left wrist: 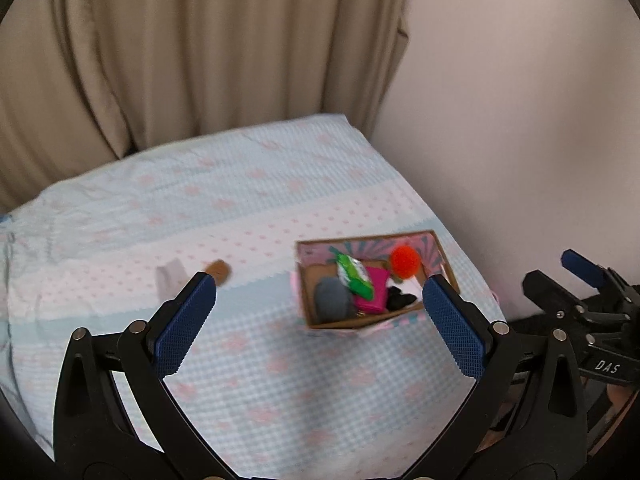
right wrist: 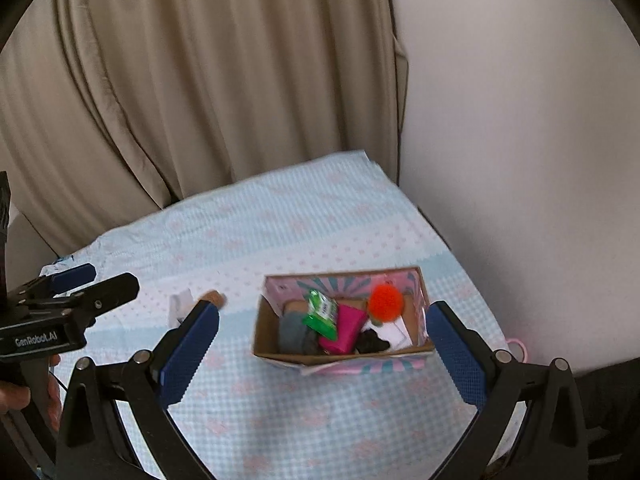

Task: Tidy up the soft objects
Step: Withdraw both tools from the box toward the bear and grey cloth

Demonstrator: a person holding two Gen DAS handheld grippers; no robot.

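Open cardboard box holds an orange pompom, green packet, pink pouch and grey ball; left hand-held gripper and right hand-held gripper hover over it, spread wide, empty.

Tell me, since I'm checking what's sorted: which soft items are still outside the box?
Two: the small brown piece and the white piece beside it, lying on the sheet left of the box. The orange pom-pom, grey, green, pink and black items sit inside.
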